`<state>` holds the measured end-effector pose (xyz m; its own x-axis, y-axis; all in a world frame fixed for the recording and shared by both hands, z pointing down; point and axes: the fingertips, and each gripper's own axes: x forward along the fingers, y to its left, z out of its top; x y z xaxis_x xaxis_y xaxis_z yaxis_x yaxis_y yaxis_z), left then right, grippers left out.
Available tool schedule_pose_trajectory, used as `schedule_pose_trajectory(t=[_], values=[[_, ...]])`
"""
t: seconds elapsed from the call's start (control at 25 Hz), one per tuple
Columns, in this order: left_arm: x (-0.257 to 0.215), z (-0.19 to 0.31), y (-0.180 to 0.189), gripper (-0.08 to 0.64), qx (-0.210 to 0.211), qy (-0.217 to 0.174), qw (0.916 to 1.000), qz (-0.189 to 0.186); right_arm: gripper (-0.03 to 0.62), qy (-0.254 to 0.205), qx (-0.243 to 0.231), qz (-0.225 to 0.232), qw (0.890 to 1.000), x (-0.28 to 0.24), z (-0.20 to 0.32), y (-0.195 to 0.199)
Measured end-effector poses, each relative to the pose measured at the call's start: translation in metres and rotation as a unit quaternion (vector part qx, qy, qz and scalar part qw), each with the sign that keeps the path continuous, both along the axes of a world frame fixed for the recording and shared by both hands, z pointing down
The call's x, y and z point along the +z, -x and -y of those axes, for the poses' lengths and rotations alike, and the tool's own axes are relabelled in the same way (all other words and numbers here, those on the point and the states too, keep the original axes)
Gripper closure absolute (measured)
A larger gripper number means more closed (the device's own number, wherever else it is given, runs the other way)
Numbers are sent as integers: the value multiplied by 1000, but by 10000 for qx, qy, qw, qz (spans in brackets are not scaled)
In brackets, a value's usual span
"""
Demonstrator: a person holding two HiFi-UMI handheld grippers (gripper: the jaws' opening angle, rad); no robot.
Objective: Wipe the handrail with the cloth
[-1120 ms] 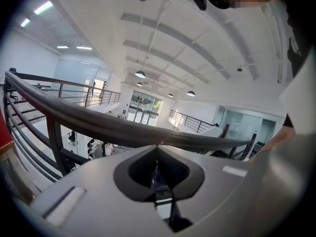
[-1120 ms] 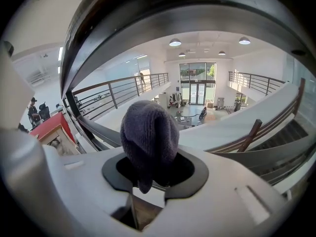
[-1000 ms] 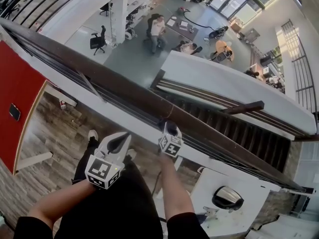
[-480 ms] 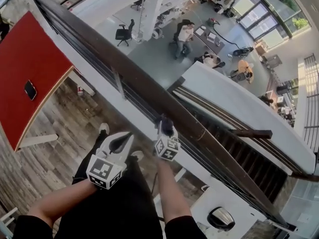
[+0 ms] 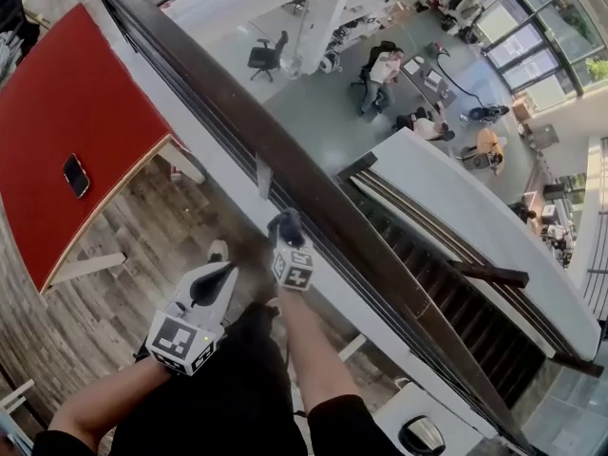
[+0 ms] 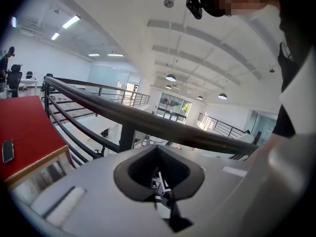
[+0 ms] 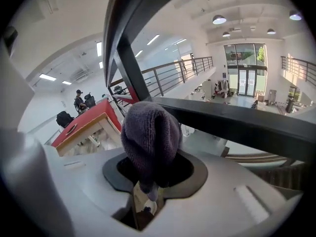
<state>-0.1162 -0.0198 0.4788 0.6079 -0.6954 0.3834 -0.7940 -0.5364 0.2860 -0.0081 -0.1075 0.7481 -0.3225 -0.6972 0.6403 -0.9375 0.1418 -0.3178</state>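
Note:
A dark brown handrail [image 5: 237, 112] runs from the upper left to the lower right of the head view. My right gripper [image 5: 286, 228] is shut on a purple-grey knitted cloth [image 5: 284, 220], which sits against the near side of the rail. In the right gripper view the cloth [image 7: 150, 139] bulges out of the jaws just under the handrail [image 7: 237, 125]. My left gripper [image 5: 224, 275] hangs lower and to the left, away from the rail, shut and holding nothing. In the left gripper view the handrail [image 6: 148, 121] crosses above the closed left gripper [image 6: 159, 174].
A red table [image 5: 66, 112] with a phone [image 5: 76, 174] on it stands at the left on the wooden floor. Thin rails and a post [image 5: 263, 174] run under the handrail. Beyond it lie a staircase [image 5: 456, 302] and a lower floor with seated people [image 5: 380, 69].
My right gripper has slid the cloth along the rail toward the far left, closer to the post. The left gripper has stayed shut beside it. The head view has shifted left.

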Motion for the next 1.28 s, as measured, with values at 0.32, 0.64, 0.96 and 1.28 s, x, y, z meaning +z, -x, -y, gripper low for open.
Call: schedule_pose_trajectory(t=[0.32, 0.64, 0.96, 1.28], values=[[11, 34, 9, 560, 626, -268, 9977, 65, 489, 415, 522, -187, 9976, 56, 38, -2], [58, 66, 30, 560, 479, -100, 9988, 93, 491, 214, 1146, -176, 9930, 85, 79, -3], [73, 64, 21, 560, 634, 25, 9980, 24, 495, 200, 973, -496, 9938, 84, 83, -2], [72, 52, 12, 560, 691, 107, 9975, 36, 492, 411, 1106, -482, 9918, 82, 71, -25]])
